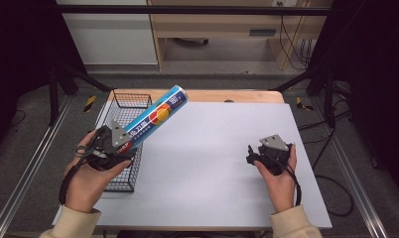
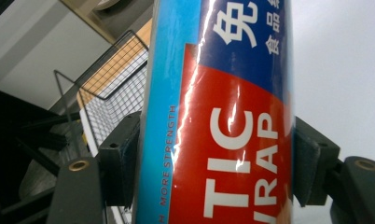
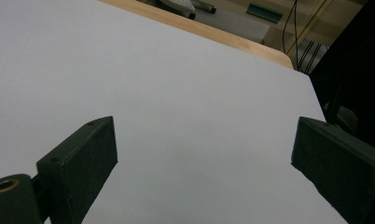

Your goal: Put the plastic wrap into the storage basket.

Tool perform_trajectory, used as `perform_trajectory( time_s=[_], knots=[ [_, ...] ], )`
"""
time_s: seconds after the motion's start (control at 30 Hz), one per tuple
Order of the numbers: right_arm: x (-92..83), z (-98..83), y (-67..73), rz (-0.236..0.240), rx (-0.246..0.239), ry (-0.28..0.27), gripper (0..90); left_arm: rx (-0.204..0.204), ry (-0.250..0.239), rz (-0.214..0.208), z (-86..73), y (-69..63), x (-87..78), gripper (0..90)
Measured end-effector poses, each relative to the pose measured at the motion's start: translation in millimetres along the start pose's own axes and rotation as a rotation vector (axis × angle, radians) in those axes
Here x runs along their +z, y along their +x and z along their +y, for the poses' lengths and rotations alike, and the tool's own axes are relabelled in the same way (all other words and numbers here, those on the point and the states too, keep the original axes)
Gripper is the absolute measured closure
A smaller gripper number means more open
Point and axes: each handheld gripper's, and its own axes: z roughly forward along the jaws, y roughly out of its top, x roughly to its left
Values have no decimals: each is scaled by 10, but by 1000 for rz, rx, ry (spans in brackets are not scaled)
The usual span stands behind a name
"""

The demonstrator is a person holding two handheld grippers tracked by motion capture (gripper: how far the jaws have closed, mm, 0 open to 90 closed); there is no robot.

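Step in hand: I carry the plastic wrap roll, pinched low in my left gripper, tilted over the wire basket at frame left. Right gripper idles spread at lower right. Next, I judge, lower it into the basket.

The plastic-wrap box is light blue and dark blue with a red panel, white lettering and an orange roundel. The wire basket is black mesh, the desk pale grey with a light wooden edge, and both sleeves are cream.
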Motion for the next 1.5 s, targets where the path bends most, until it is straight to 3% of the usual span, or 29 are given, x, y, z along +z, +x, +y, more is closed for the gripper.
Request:
perform_trajectory(
  time_s=[0.17, 0.23, 0.27, 0.4, 0.77, 1.17, 1.4, 1.5],
  knots=[
    [13, -8, 12, 7, -5, 10, 73, -47, 25, 32, -41, 14, -23, 309],
    [8, -6, 16, 12, -1, 13, 73, -40, 30, 45, -46, 18, -21, 309],
    [7, -7, 20, 9, -5, 11, 74, -33, 70, 54, -60, 18, -28, 309],
    [4, -5, 23, 7, -10, 9, 75, -40, 107, 62, -114, 4, -15, 310],
    [7, 1, 54, 22, -17, 8, 84, -110, 178, 91, -252, 14, 36, 312],
    [10, 2, 83, 49, -26, 8, 89, -208, 265, 78, -423, 136, 201, 314],
    [-6, 9, 72, 64, -17, 1, 90, -250, 330, 85, -474, 152, 235, 316],
    [-13, 15, 59, 67, -11, -5, 91, -274, 337, 80, -496, 148, 259, 315]
  ],
)
